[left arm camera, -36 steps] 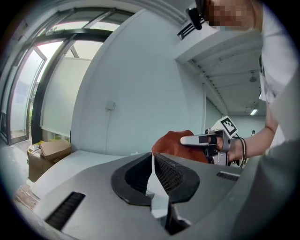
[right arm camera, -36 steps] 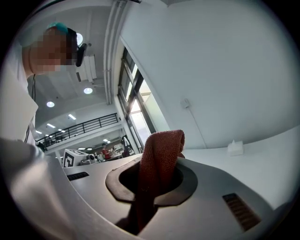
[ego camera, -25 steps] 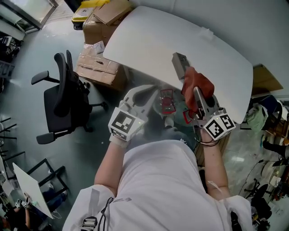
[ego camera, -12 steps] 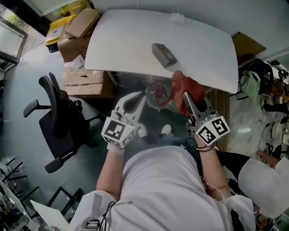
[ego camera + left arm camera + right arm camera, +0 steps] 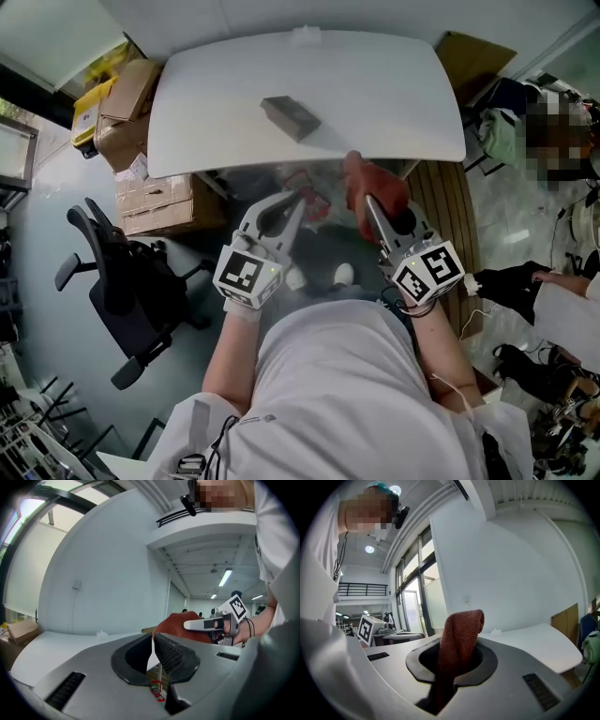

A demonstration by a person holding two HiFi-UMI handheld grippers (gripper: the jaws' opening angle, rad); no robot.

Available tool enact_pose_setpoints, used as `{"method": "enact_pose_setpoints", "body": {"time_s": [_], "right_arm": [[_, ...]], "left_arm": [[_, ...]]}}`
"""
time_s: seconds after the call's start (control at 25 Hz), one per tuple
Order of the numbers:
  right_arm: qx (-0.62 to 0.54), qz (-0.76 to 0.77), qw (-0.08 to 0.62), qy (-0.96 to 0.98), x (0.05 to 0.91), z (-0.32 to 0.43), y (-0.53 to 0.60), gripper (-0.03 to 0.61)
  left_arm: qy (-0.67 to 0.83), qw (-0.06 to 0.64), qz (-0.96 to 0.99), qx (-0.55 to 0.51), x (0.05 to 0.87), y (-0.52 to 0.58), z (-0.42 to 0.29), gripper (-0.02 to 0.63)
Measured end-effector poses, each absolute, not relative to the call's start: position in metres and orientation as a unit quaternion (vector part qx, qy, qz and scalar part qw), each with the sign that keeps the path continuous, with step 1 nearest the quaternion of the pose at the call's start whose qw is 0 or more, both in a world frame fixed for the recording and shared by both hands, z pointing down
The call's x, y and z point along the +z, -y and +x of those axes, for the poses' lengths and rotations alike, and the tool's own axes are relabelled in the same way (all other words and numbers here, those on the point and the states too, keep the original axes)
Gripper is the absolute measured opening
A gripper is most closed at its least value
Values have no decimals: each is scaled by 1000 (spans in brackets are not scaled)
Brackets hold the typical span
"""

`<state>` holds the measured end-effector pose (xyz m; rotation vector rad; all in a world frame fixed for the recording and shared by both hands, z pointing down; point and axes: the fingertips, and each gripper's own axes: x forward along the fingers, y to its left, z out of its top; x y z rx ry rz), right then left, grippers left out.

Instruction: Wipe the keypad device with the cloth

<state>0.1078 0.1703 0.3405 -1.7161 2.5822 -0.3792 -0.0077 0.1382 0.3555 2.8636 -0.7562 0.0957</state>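
Counts from my end: one white table (image 5: 394, 94), one grey keypad device (image 5: 291, 117) and one rust-red cloth (image 5: 377, 187). There are two grippers, with one marker cube (image 5: 248, 274) on each.

The keypad device lies flat on the table toward the far-left part, well apart from both grippers. Both are held on my side of the table's near edge.

The right gripper (image 5: 367, 202) has its jaws clamped on the cloth. In the right gripper view the fabric stands up out of the pads and folds over at the top. From the head view its upper end just overlaps the table's near edge.

The left gripper (image 5: 298, 199) has its tips pressed together with nothing between them — only a thin sliver of light lower down.

Off the table's left end there is one black office chair (image 5: 122, 281) and a pile of cardboard boxes (image 5: 159, 202) — at least three. White labels (image 5: 134, 169) show on the boxes, but the print is too small to read. The cubes carry black-and-white square patterns only.
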Motion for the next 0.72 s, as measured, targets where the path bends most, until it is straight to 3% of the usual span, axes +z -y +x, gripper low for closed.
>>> {"method": "enact_pose_setpoints", "body": {"time_s": [0.72], "right_arm": [[-90, -548, 33, -831, 320, 139, -165, 54]], "left_arm": [[234, 74, 969, 40, 332, -145, 34, 12]]}}
